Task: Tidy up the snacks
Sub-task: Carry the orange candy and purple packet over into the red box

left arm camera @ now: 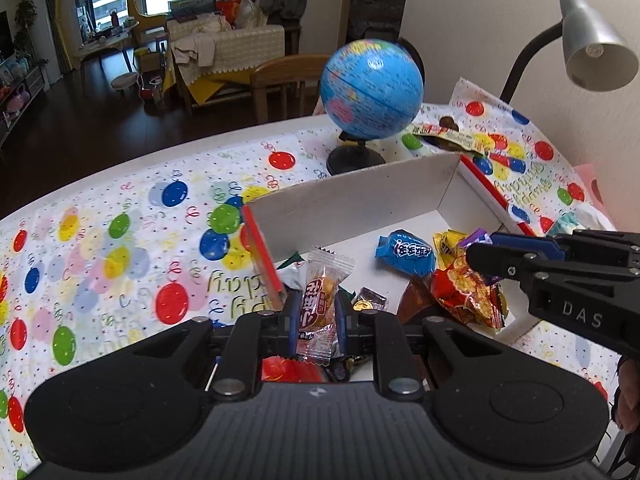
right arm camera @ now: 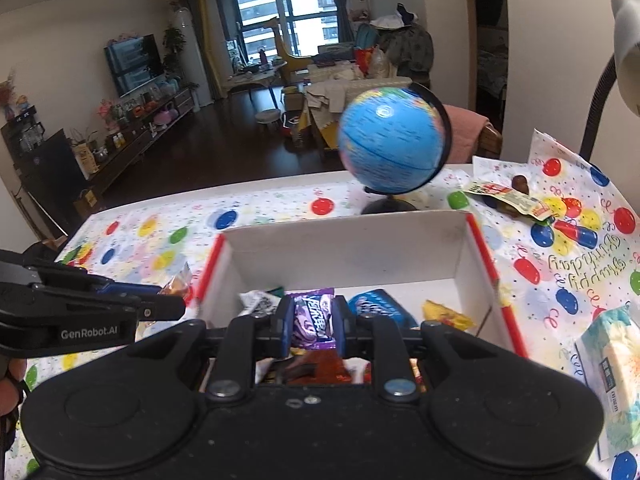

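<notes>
A white box with red edges (left arm camera: 352, 204) (right arm camera: 344, 252) lies on the table and holds several wrapped snacks. My left gripper (left arm camera: 318, 304) is shut on a clear-wrapped snack with a red label (left arm camera: 320, 300), held above the box's near left corner. My right gripper (right arm camera: 312, 320) is shut on a purple snack packet (right arm camera: 314, 320) over the box's near side. In the left wrist view the right gripper (left arm camera: 480, 256) reaches in from the right above a red and yellow packet (left arm camera: 464, 296) and beside a blue packet (left arm camera: 406, 250). In the right wrist view the left gripper (right arm camera: 168, 304) comes in from the left.
A blue globe (left arm camera: 372, 88) (right arm camera: 394, 140) on a black stand sits just behind the box. A grey desk lamp (left arm camera: 592, 52) hangs over the right. A balloon-print cloth (left arm camera: 120, 240) covers the table. A tissue pack (right arm camera: 612, 364) lies at right, and a flat packet (right arm camera: 508, 200) lies behind the box.
</notes>
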`<state>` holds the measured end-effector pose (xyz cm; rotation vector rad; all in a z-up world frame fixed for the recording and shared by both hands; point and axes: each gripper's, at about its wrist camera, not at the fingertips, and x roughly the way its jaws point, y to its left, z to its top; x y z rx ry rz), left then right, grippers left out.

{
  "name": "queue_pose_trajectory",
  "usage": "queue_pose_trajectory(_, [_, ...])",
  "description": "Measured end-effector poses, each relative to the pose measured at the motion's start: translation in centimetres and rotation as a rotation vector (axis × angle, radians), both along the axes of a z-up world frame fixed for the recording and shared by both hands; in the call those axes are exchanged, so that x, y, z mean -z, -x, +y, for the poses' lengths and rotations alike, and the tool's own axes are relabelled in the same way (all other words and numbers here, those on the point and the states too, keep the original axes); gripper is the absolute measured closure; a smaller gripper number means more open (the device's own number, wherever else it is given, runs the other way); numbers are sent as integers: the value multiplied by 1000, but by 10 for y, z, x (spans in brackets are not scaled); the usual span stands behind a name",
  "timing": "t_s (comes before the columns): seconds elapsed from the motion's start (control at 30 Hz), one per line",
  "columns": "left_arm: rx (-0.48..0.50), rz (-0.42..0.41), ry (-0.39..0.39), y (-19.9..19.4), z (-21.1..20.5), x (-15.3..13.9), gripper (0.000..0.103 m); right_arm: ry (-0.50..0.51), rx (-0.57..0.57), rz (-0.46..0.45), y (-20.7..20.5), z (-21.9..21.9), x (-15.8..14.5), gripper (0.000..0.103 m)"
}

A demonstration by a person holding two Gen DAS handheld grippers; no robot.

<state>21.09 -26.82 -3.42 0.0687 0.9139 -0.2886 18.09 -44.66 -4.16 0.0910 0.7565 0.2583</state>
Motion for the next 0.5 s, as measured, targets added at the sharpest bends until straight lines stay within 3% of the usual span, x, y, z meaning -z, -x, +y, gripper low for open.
queue_pose_trajectory(0.5, [66,44,-35,-55,-49,36,86,5,62,76,-46,-38,39,85])
